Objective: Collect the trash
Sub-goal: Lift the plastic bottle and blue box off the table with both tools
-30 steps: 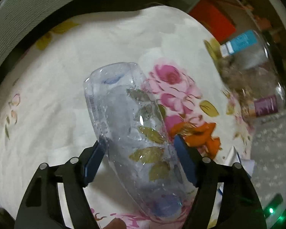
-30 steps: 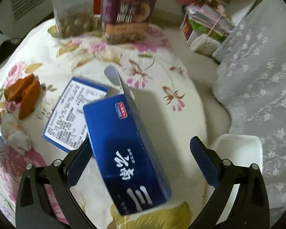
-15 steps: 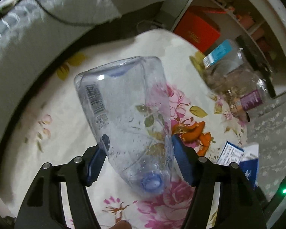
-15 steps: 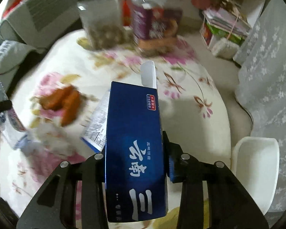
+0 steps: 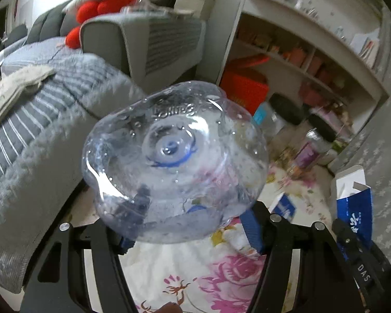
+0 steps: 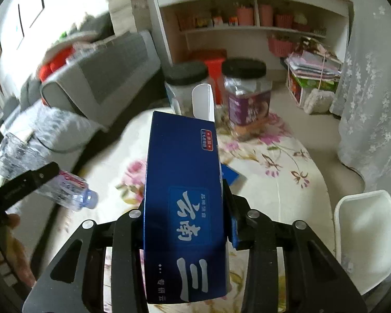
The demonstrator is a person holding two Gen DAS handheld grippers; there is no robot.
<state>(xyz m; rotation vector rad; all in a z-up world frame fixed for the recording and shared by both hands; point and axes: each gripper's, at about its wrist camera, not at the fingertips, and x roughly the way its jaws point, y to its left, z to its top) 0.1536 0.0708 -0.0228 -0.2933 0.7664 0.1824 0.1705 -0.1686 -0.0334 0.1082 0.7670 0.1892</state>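
A clear plastic bottle [image 5: 174,161] fills the left wrist view, its base turned toward the camera and its blue cap low behind it. My left gripper [image 5: 189,234] is shut on it, a blue pad against each side. In the right wrist view the same bottle [image 6: 65,190] hangs at the left, above the table edge. My right gripper [image 6: 187,219] is shut on a dark blue carton [image 6: 182,195] with white lettering, whose white end flap stands open. That carton [image 5: 354,216] also shows at the right of the left wrist view.
Below lies the floral tablecloth [image 6: 273,182], with a flat blue box [image 6: 230,176] and two black-lidded jars [image 6: 185,88] [image 6: 247,96] at its far edge. A white bin [image 6: 362,240] stands to the right. A grey sofa [image 5: 143,44] and white shelves [image 6: 247,13] lie beyond.
Both grippers rose from the table and tilted upward. The right jaws closed on the blue carton and lifted it. The bottle swung so that its base faces the camera.
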